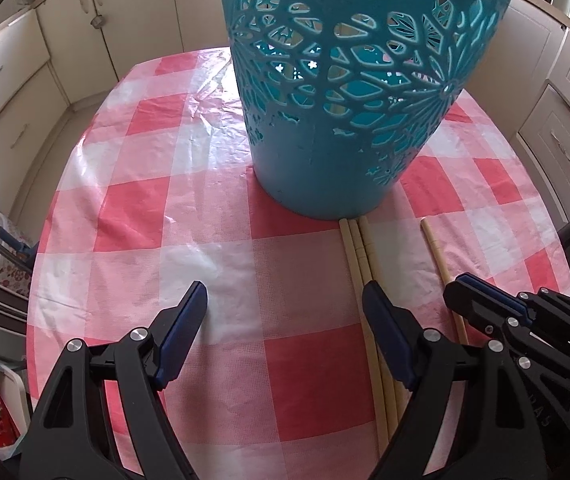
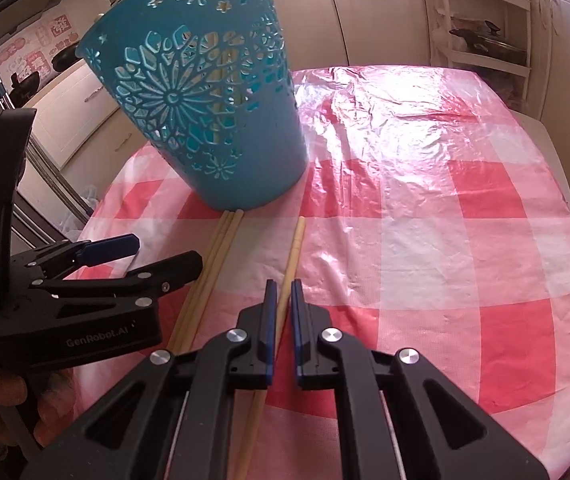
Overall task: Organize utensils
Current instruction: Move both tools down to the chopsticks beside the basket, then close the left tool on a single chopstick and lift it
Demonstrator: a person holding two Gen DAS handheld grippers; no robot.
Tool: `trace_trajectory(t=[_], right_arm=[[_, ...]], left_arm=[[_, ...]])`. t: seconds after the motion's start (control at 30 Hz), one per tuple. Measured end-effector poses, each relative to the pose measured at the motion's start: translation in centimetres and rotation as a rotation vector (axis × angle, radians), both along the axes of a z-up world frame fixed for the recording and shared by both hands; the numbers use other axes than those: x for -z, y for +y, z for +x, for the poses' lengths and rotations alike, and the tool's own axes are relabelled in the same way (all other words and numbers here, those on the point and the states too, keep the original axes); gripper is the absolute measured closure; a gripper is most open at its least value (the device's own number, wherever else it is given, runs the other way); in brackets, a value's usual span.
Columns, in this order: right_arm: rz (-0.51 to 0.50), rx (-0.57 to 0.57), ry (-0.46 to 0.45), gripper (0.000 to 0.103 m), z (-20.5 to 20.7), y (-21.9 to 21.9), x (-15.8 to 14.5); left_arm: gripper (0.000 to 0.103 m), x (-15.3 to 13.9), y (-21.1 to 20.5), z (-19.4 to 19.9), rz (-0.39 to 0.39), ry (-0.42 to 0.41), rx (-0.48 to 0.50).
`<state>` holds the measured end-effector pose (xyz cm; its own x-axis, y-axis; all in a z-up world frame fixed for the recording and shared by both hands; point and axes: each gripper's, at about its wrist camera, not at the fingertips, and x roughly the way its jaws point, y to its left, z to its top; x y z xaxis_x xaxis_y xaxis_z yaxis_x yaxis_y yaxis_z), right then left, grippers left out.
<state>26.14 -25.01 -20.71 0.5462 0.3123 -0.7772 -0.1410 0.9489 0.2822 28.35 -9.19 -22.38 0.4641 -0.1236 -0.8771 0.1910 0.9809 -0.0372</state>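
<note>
Right wrist view, left to right: left gripper point(image 2: 153, 254) is held spread at 9 o'clock, empty, just beside three bundled chopsticks point(image 2: 205, 276), likely staged for them. Right gripper point(image 2: 281, 292) is pinched on single chopstick point(image 2: 293, 246) at 6 o'clock. Blue basket point(image 2: 221, 120) at 11 o'clock, probable destination, is touched by the bundle's tips; checkered tablecloth point(image 2: 465, 240) underneath.

Teal basket point(image 2: 205, 120) blocks ahead, bare checkered tablecloth point(image 2: 465, 220) open to its right
</note>
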Motion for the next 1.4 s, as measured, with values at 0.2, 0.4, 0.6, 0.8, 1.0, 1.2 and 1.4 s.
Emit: trace_trajectory(t=[0.2, 0.4, 0.6, 0.8, 1.0, 1.2, 1.4], right_arm=[[-0.005, 0.003, -0.005, 0.095, 0.0, 0.1, 0.0], [-0.007, 0.003, -0.009, 0.092, 0.2, 0.2, 0.0], [0.000, 0.002, -0.009, 0.090, 0.2, 0.1, 0.0], [-0.001, 0.009, -0.010, 0.090, 0.6, 0.1, 0.0], [-0.018, 0.001, -0.019, 0.087, 0.8, 0.4, 0.0], [0.000, 0.000, -0.018, 0.086, 1.1, 0.4, 0.1], [-0.007, -0.001, -0.019, 0.086, 1.1, 0.4, 0.1]], left_arm=[[0.028, 0.0, -0.2, 0.3, -0.003, 0.002, 0.001], [0.029, 0.1, -0.4, 0.6, -0.006, 0.005, -0.011], [0.031, 0.1, -0.9, 0.2, 0.021, 0.000, -0.001], [0.053, -0.2, -1.0, 0.6, 0.034, -0.016, 0.003], [0.091, -0.3, -0.8, 0.8, 0.000, -0.005, 0.034], [0.098, -0.8, 0.6, 0.6, -0.074, 0.036, 0.046], [0.098, -4.8, 3.4, -1.1, -0.142, -0.028, 0.036]])
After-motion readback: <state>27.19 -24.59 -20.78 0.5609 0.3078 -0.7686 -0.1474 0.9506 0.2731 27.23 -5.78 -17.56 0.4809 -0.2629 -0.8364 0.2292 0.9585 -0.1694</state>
